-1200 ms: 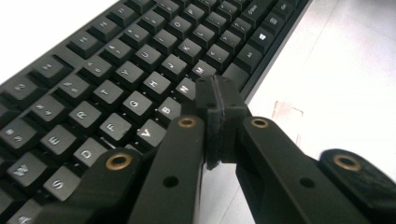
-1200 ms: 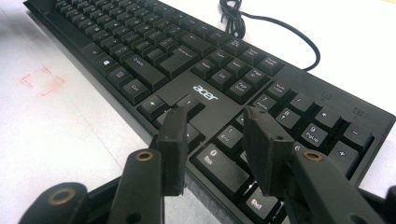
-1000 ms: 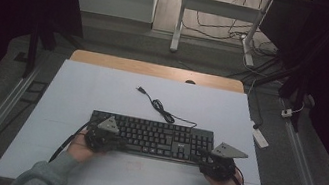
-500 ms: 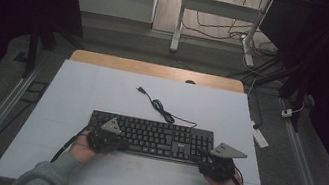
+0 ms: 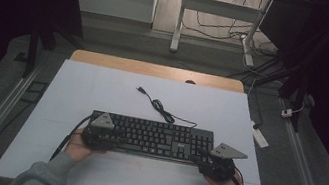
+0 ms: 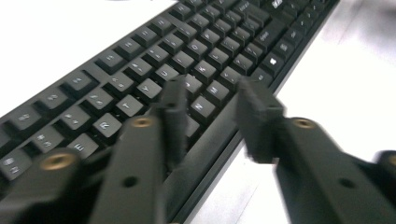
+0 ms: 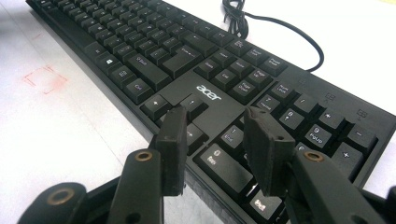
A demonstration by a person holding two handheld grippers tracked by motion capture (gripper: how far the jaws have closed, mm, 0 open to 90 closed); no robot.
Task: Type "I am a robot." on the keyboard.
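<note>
A black keyboard [image 5: 154, 139] lies across the near half of the white table top [image 5: 102, 87], its cable [image 5: 160, 107] curling away behind it. My left gripper [image 5: 111, 140] is at the keyboard's front left and is open. In the left gripper view, one jaw is over the letter keys [image 6: 187, 51] and the other is past the front edge; the left gripper [image 6: 215, 116] looks blurred. My right gripper [image 5: 204, 160] is at the front right corner. It [image 7: 217, 140] is open above the arrow keys and number pad of the keyboard [image 7: 163, 46], gripping nothing.
The cable [image 7: 280, 32] runs off the keyboard's back edge. A faint red square mark [image 7: 44, 77] is on the table in front of the keyboard. A white block [image 5: 260, 136] lies beyond the table's right edge. A wooden strip [image 5: 156, 70] borders the far edge.
Both grippers stay at the keyboard's front edge. The left one has shifted only slightly. The keyboard has not moved.
</note>
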